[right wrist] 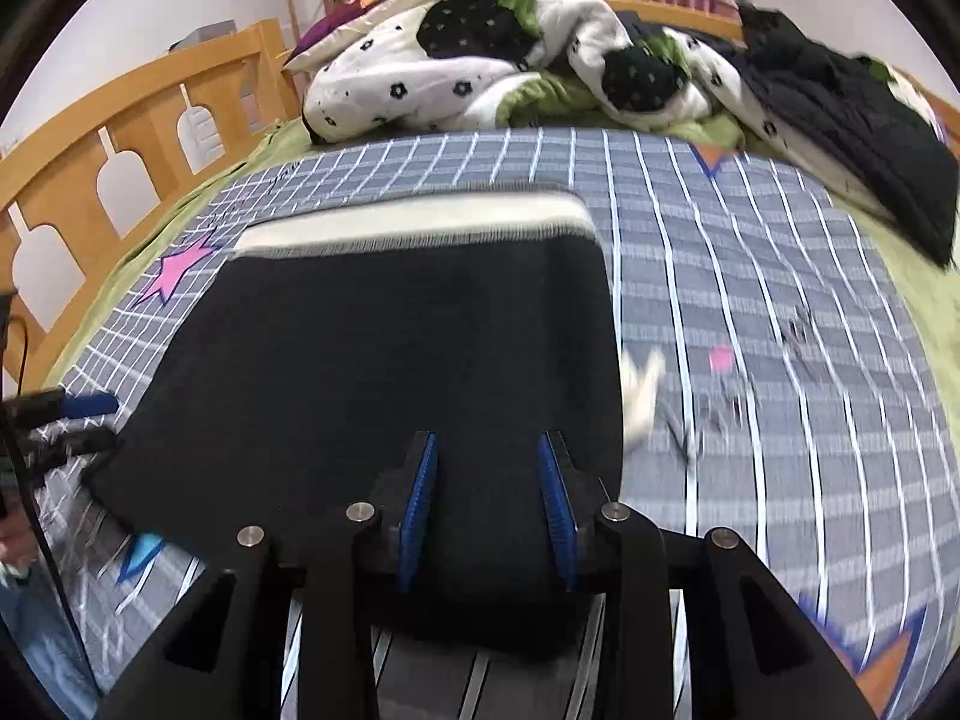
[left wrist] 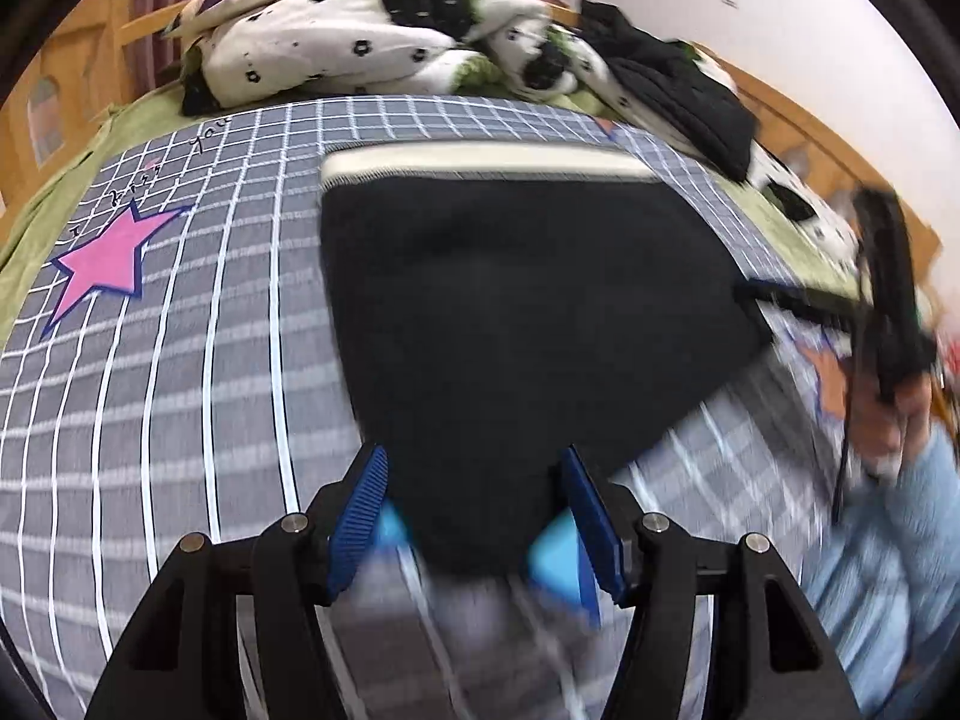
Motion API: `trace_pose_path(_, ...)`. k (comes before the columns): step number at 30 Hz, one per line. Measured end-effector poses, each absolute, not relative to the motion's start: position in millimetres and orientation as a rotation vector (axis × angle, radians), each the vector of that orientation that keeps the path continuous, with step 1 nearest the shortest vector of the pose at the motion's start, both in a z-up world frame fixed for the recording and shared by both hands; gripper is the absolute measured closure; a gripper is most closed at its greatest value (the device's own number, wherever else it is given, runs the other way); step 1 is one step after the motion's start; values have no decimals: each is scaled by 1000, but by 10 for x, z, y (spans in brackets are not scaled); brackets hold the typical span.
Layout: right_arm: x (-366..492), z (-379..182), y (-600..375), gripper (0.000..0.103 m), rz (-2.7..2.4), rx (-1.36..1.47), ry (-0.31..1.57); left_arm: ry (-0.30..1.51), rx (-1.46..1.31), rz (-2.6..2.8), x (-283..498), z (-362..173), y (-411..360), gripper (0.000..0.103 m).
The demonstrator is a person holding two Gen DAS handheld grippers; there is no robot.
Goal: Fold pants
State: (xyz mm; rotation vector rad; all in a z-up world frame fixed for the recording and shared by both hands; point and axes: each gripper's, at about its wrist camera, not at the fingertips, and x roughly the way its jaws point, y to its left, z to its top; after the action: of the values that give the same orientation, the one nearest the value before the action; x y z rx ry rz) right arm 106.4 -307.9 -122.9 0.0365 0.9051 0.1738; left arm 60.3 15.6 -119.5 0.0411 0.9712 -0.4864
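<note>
Black pants (left wrist: pixel 516 324) with a cream waistband (left wrist: pixel 480 165) are laid flat on a grey checked bedsheet (left wrist: pixel 198 372), waistband at the far end, near corners pointing toward both cameras. The garment appears folded to a compact, roughly rectangular shape; the exact fold cannot be made out through motion blur.

Left gripper (left wrist: pixel 474 480): blue ribbed pads (left wrist: pixel 360 516) are held spread, with a near corner of the pants seen between them; contact with the cloth cannot be confirmed.

Right gripper (right wrist: pixel 487 468): pads (right wrist: pixel 420 492) likewise set apart, poised over the near edge of the pants. No cloth is seen pinched.

A pink star print (left wrist: pixel 108 261) is noted on the sheet, left of the pants. A crumpled white-and-black floral quilt (right wrist: pixel 456 66) and a dark garment (right wrist: pixel 852 138) are piled at the far end of the bed. A wooden bed rail (right wrist: pixel 120 138) is seen along the left side in the right wrist view
</note>
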Motion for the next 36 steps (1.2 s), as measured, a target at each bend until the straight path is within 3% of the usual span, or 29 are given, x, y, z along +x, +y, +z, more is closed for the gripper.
trace_pose_path(11,725,-1166,-3230,68,120,102,920,879,372,-290,286,-1464,-27,44)
trace_pose_path(12,719,-1155,-3227,68,120,99,915,874,346,-286,314,-1459,-51,48)
trace_pose_path(13,714,-1136,-3229,68,118,101,908,871,321,-292,324,-1442,-70,62)
trace_pose_path(14,705,-1127,-3231,68,119,105,903,862,295,-300,323,-1410,-84,83)
trace_pose_path(17,709,-1136,-3240,68,115,104,904,749,134,-299,287,-1238,71,93)
trace_pose_path(21,744,-1203,-3259,68,106,98,934,903,33,-281,415,-1582,278,94)
trace_pose_path(28,748,-1357,-3187,68,109,2,982,957,-60,-270,237,-1495,435,92)
trace_pose_path(31,686,-1241,-3287,68,85,29,912,897,-49,-237,92,-1331,488,90)
trace_pose_path(33,667,-1206,-3349,68,85,74,884,871,-87,-237,149,-1228,544,81)
trace_pose_path(36,682,-1180,-3384,68,69,102,851,836,-99,-254,299,-1086,437,81)
